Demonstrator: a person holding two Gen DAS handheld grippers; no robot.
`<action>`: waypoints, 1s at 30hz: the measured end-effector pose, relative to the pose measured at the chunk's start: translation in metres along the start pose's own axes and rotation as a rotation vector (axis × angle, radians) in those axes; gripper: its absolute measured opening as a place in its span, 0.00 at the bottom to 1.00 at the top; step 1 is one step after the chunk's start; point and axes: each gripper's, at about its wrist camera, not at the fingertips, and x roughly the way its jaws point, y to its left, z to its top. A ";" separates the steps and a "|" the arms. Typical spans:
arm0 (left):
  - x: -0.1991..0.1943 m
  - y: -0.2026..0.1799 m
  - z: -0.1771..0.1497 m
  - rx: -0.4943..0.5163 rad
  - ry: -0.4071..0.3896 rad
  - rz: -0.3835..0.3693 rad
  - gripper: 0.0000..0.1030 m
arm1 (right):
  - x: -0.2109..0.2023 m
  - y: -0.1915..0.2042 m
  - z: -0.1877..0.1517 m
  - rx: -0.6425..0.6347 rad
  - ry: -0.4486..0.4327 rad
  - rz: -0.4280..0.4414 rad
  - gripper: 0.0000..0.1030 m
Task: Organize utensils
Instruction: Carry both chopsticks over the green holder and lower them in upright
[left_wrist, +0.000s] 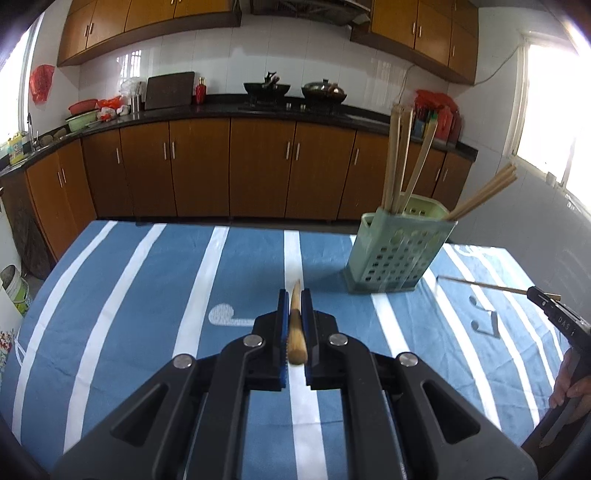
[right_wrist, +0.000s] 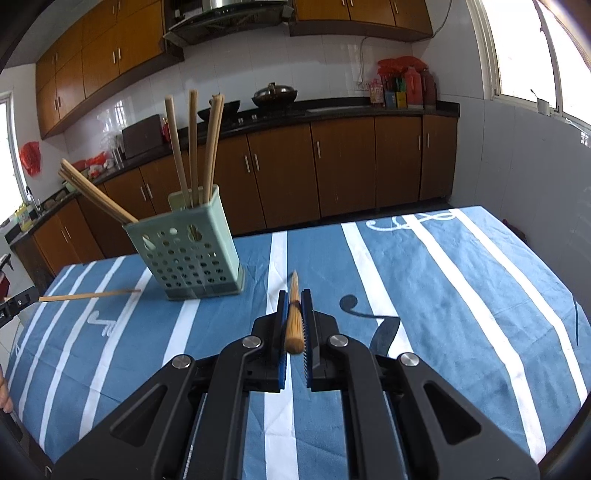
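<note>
Gripping one wooden chopstick each, both grippers, above a table spread with a blue-and-white striped cloth (left_wrist: 147, 280). Left gripper (left_wrist: 294, 295): blue pads closed tight on a chopstick (left_wrist: 296, 328), thick end toward the camera, thin tip poking forward past the fingertips, clear of the cloth. Right gripper (right_wrist: 294, 295): same hold, pads pressed on another chopstick (right_wrist: 294, 317), butt end back, tip forward and a little left.

Standing on the cloth between the two views, a pale green perforated utensil holder (left_wrist: 391, 254), upright, ahead and right of the left gripper, ahead and left of the right one. Already holding several chopsticks (right_wrist: 192, 147): a cluster rising nearly upright from the back compartment, and a few more (left_wrist: 487, 194) leaning steeply out over one rim. Which compartment the leaning ones sit in, hard to tell.

Seen at the right edge of the left view, the other gripper's black tip with its chopstick pointing toward the holder's base, and part of a hand (left_wrist: 570, 391) on the handle. Mirrored at the left edge of the right view.

Beyond the table, brown kitchen cabinets (left_wrist: 258, 166), a dark counter, two woks (left_wrist: 295, 90) on the stove, bright windows at the side.
</note>
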 end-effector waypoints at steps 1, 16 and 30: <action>-0.003 -0.001 0.004 -0.001 -0.012 -0.005 0.07 | -0.003 0.000 0.003 0.002 -0.011 0.003 0.07; -0.053 -0.036 0.058 0.037 -0.146 -0.129 0.07 | -0.052 0.022 0.064 0.023 -0.167 0.138 0.07; -0.074 -0.096 0.145 -0.026 -0.437 -0.117 0.07 | -0.070 0.065 0.143 0.062 -0.445 0.215 0.07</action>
